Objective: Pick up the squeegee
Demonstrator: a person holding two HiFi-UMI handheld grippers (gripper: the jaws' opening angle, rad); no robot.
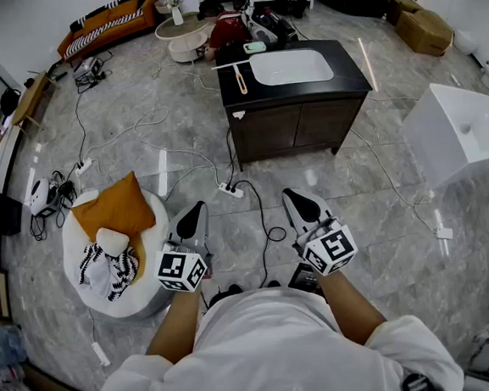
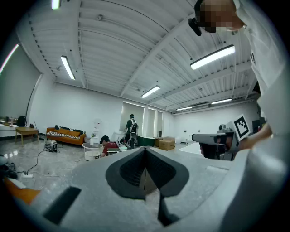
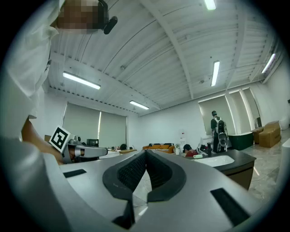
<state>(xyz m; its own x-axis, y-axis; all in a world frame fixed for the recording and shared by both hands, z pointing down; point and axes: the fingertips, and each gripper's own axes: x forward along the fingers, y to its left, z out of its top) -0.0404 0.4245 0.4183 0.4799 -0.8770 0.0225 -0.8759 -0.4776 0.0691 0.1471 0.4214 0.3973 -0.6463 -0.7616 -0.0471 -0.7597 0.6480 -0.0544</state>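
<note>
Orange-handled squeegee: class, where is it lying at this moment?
In the head view, the orange-handled squeegee lies on the black vanity countertop, at its left end, just left of the white oval basin.

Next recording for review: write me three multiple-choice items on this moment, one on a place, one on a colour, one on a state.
1. Where does the squeegee lie?
A) on the floor
B) on the dark countertop, left of the white basin
C) on the orange sofa

2. What colour is the cushion on the round white seat?
A) blue
B) green
C) orange

3. How do the jaws of the right gripper stand?
A) together, with nothing between them
B) wide apart
C) closed on the squeegee

Answers:
1 B: the head view shows it on the counter beside the basin.
2 C: the cushion is plainly orange.
3 A: the right gripper view shows the pads meeting at the tip with nothing between them.
</note>
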